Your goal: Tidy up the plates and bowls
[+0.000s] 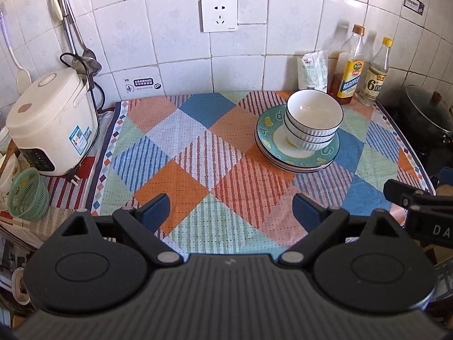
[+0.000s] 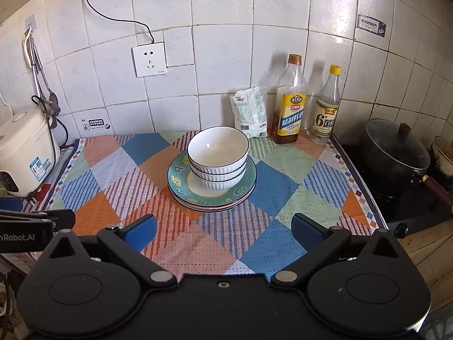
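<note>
- Three white bowls (image 2: 218, 158) sit nested on a stack of plates (image 2: 211, 195), the top plate teal-rimmed with yellow letters.
- That stack rests on the patchwork cloth (image 2: 269, 243), at 12 o'clock from the right gripper (image 2: 223, 231) and 1 o'clock from the left gripper (image 1: 232, 212).
- Both grippers hover over the cloth with fingers spread wide, holding nothing.
- Two bottles (image 2: 291, 107) and a white packet (image 2: 252, 112) stand at 1 o'clock behind the bowls.

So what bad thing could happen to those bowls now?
The three stacked bowls sit tall on the plates, so a bump might tip them. The glass bottles stand close behind and could get knocked. Both the left hand-held gripper and the right hand-held gripper are open and empty.
</note>
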A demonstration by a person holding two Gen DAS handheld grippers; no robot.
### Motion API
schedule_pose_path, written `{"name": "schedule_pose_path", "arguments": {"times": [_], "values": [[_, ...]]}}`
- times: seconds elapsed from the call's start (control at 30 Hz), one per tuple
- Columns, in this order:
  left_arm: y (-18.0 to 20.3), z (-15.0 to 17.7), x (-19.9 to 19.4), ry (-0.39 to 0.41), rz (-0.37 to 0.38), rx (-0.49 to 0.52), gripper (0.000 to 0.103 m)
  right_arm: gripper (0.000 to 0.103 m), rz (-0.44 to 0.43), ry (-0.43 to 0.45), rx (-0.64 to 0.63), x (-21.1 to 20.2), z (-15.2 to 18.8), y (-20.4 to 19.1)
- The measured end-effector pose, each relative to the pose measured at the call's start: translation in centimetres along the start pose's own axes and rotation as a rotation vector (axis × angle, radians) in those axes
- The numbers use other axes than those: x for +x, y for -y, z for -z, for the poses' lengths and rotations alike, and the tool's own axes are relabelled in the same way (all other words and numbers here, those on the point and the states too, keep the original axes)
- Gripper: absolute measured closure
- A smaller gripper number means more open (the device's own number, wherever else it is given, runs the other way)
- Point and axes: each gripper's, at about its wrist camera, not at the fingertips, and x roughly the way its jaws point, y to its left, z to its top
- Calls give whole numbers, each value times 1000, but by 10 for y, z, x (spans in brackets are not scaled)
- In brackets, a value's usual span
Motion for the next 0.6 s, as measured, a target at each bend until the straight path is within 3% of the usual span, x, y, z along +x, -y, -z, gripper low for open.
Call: {"name": "schedule_pose_path", "arguments": {"times": [0.6], "values": [[-9, 5, 3, 19, -26, -9, 9, 1, 4, -14, -16, 2, 2, -4]]}}
